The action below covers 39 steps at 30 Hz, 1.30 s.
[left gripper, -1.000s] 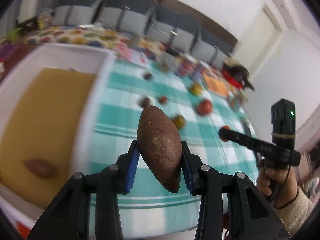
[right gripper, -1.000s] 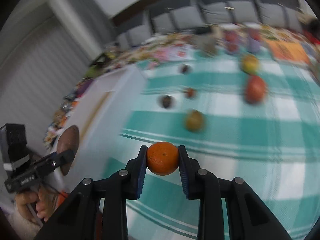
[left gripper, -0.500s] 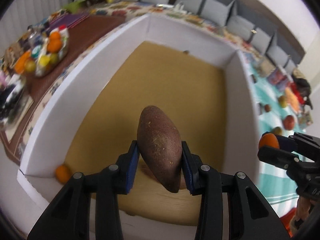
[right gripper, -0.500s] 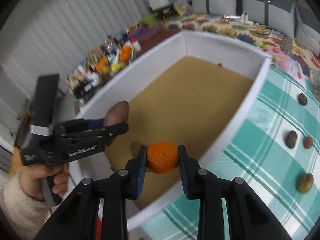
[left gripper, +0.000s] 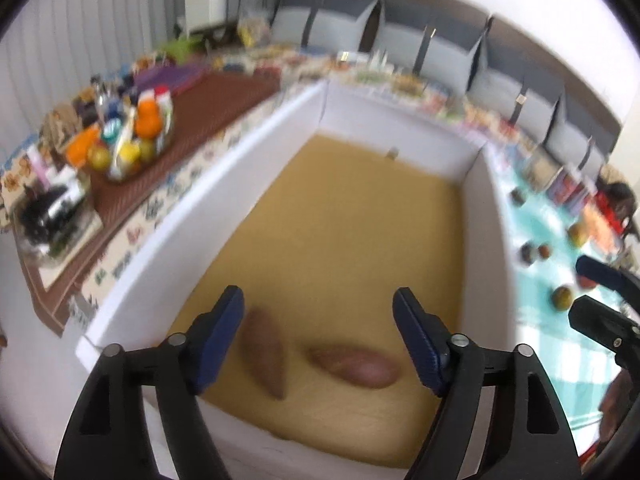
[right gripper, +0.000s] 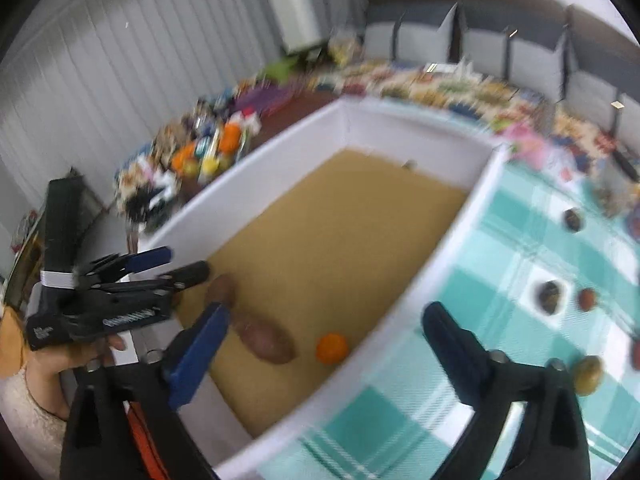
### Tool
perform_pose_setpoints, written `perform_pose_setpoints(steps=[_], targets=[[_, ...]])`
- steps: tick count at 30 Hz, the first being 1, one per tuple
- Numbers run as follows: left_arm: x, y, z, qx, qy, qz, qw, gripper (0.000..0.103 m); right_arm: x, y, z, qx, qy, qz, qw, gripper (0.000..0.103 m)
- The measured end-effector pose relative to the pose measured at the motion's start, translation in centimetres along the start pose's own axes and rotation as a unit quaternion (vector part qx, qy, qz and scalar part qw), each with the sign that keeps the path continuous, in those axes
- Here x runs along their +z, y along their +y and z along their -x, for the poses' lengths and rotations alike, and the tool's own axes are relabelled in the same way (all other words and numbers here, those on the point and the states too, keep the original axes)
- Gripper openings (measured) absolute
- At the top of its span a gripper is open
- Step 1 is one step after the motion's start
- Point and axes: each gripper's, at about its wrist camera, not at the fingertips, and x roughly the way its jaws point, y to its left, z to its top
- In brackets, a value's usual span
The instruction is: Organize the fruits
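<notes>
A white box [left gripper: 168, 236] with a tan floor stands on the table; it also shows in the right wrist view [right gripper: 436, 264]. Two brown sweet potatoes [left gripper: 266, 350] [left gripper: 354, 364] lie on its near floor. In the right wrist view they [right gripper: 266, 338] lie beside an orange [right gripper: 331, 348]. My left gripper [left gripper: 318, 334] is open and empty above the box's near end. My right gripper [right gripper: 324, 342] is open and empty above the box's near right wall. The left gripper shows at left in the right wrist view [right gripper: 168, 266].
Several fruits lie on the teal checked cloth [right gripper: 552, 296] to the right of the box, also in the left wrist view [left gripper: 562, 298]. A tray of bottles and fruit [left gripper: 128, 140] stands on a brown mat to the left. Grey cushions [left gripper: 432, 52] line the back.
Both grippers have opened. The sweet potato has dropped from the left gripper into the box, and the orange from the right gripper onto the box floor.
</notes>
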Motion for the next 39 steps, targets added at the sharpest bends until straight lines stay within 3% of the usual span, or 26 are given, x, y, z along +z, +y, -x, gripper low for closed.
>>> perform_pose_setpoints(steps=[2, 7, 11, 14, 18, 21, 24, 29, 31, 39], targets=[[0.3, -1.9, 2.0, -0.018, -0.028, -0.006, 0.9994, 0.085, -1.1, -2.6, 3.4, -0.023, -0.042, -0.009, 0.999, 0.103], [-0.8, -9.7, 4.9, -0.09, -0.049, -0.061, 0.9929, 0.086, -7.0, -9.8, 7.9, -0.095, -0.062, -0.032, 0.993, 0.103], [-3.0, -16.3, 5.0, -0.145, -0.029, -0.112, 0.9827, 0.086, -15.9, -17.9, 8.8, -0.193, -0.014, -0.073, 0.978, 0.103], [-6.2, -21.9, 3.2, -0.174, 0.006, -0.16, 0.9717, 0.087, -22.3, -23.0, 9.9, -0.257, 0.012, -0.113, 0.96, 0.103], [-10.7, -27.3, -0.4, -0.188, 0.041, -0.21, 0.9587, 0.087, -27.6, -27.4, 12.1, -0.289, 0.012, -0.187, 0.939, 0.103], [-13.4, -30.1, -4.1, -0.177, 0.067, -0.229, 0.9547, 0.087, -27.5, -28.8, 13.5, -0.282, -0.013, -0.225, 0.932, 0.103], [-14.2, -31.0, -5.8, -0.171, 0.063, -0.218, 0.9588, 0.087, -26.8, -28.7, 13.7, -0.292, -0.035, -0.208, 0.933, 0.103], [-14.7, -31.5, -8.3, -0.147, 0.043, -0.214, 0.9647, 0.087, -27.3, -28.2, 12.1, -0.276, -0.018, -0.203, 0.939, 0.103], [-15.0, -31.7, -9.3, -0.134, 0.04, -0.225, 0.9643, 0.087, -27.2, -28.1, 11.5, -0.276, -0.014, -0.199, 0.94, 0.103], [-16.0, -31.9, -10.1, -0.138, 0.029, -0.239, 0.9608, 0.093, -27.2, -28.1, 10.9, -0.277, -0.011, -0.2, 0.94, 0.103]])
